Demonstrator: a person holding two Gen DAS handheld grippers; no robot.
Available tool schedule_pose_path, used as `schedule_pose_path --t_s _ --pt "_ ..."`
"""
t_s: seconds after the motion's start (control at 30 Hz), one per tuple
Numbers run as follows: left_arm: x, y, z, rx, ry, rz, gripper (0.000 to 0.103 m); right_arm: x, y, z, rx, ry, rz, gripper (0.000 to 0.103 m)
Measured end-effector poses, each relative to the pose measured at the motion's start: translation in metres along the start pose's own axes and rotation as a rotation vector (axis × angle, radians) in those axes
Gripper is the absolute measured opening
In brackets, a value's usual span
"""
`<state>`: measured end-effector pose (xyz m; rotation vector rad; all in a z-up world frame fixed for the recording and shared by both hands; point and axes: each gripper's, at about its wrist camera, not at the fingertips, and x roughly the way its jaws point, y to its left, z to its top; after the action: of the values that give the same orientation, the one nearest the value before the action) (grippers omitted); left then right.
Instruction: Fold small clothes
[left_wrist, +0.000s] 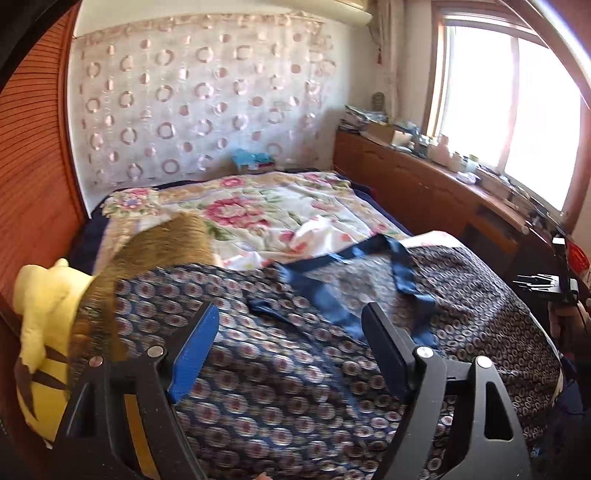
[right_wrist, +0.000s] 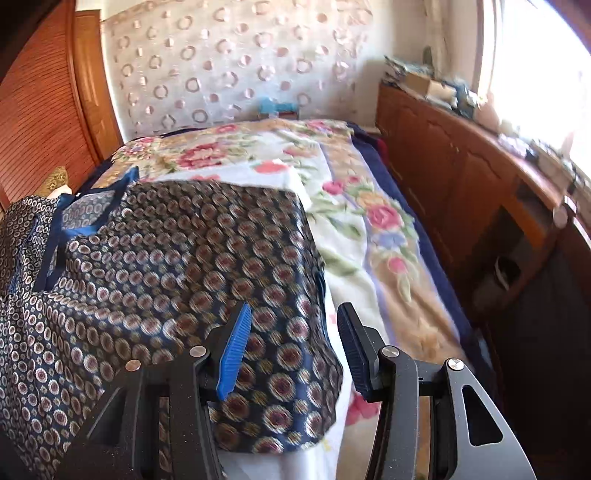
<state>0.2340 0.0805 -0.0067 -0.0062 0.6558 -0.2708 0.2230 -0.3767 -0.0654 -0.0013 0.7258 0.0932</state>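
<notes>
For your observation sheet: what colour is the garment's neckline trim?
Plain blue trim on the patterned garment; left wrist view shows it best.

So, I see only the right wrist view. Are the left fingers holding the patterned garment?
Observer: No. The left gripper has its fingers open above the patterned garment, with nothing pinched between them.
Operator: Is anything lying past the garment's left side?
Observer: Yes, a yellow plush toy lies there, next to the wooden board.
</notes>
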Motion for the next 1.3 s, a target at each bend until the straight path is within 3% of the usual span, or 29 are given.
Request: schedule_pose_path --t_s 0.27,0.4,0.5,0.67,0.7,0.73,0.9,1.03,1.17,1.3 --pt "0.05 -0.055 -0.033 0.084 0.147 -0.062 0.08 -0.006 -0.02 -0.015 0.069 0.061 0.105 0.05" --pt "0.061 -0.063 -0.044 0.077 0.186 -0.078 0.08 -0.007 -0.029 -0.023 0.084 0.076 0.129 0.044" --pt "0.067 -0.062 -0.048 0.065 0.208 -0.069 0.08 -0.011 -0.033 -0.027 0.094 0.071 0.141 0.037" --pt "0.079 -0.06 -0.059 0.073 0.242 -0.032 0.08 -0.018 -0.029 -0.025 0.057 0.067 0.085 0.022" --pt "0.082 -0.059 -0.062 0.077 0.253 -0.01 0.08 -0.019 -0.025 -0.024 0.035 0.07 0.058 0.017" --pt "0.084 -0.058 -0.063 0.075 0.259 -0.008 0.08 -0.022 -0.019 -0.023 -0.011 0.065 0.005 0.005" --pt "0.087 -0.062 -0.067 0.097 0.256 0.021 0.08 -0.028 0.0 -0.02 -0.099 0.042 -0.026 0.002" --pt "0.091 -0.061 -0.068 0.095 0.27 0.018 0.093 -0.041 0.01 -0.01 -0.106 -0.036 -0.02 0.002" --pt "0.094 -0.063 -0.067 0.101 0.28 0.014 0.099 -0.055 0.028 0.002 -0.122 -0.106 0.054 0.002" --pt "0.096 -0.064 -0.068 0.103 0.287 0.013 0.102 -0.057 0.056 0.003 -0.184 -0.116 0.132 0.002"
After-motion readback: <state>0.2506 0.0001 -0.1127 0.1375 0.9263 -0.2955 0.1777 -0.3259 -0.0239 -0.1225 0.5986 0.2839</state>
